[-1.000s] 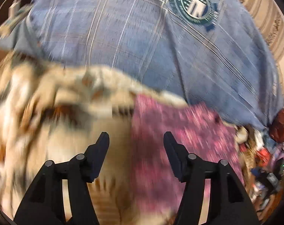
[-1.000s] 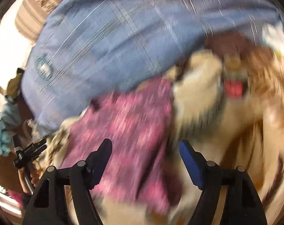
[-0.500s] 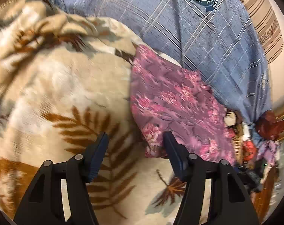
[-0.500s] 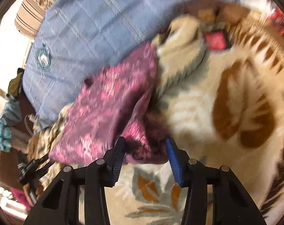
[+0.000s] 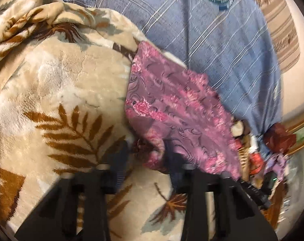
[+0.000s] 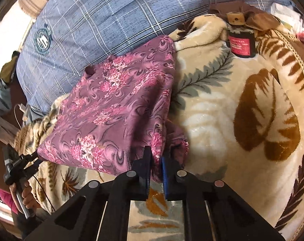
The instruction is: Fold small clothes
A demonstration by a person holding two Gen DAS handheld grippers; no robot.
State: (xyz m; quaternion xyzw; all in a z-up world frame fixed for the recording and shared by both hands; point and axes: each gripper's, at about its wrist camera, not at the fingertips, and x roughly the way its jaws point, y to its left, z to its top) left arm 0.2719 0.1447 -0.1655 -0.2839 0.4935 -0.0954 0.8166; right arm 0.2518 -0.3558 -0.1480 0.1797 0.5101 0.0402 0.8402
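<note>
1. Centrally, a purple floral cloth (image 6: 115, 104) is shown lying on a leaf-patterned blanket (image 6: 212, 120). Its far edge rests against a blue checked pillow (image 6: 103, 10).
2. The right gripper (image 6: 157, 156) is seen pressed together on a bunched fold at the cloth's near right corner. Its jaws have just been closing, and fabric is pinched between the pads.
3. The left gripper (image 5: 144, 146) is blurred in its own view, where the cloth's near corner is seen between its fingers. In the right wrist view its tips are seen closed on the cloth's near left corner. Its jaws have just been closing as well.
4. The hand (image 6: 24, 194) that holds the left gripper is visible at the lower left of the right wrist view.
5. The cloth's near edge runs between the two grippers, and bare blanket is shown in front of it. Whether this edge is lifted clear of the blanket cannot be told.
6. The cloth's right edge borders a wide stretch of open blanket. At the far end of that stretch a dark jar (image 6: 241, 44) with a red label is seen beside a raised blanket fold.
7. Beyond the cloth's other side edge, the blanket's edge is met by mixed clutter (image 5: 254, 156), so little free room is shown there.
</note>
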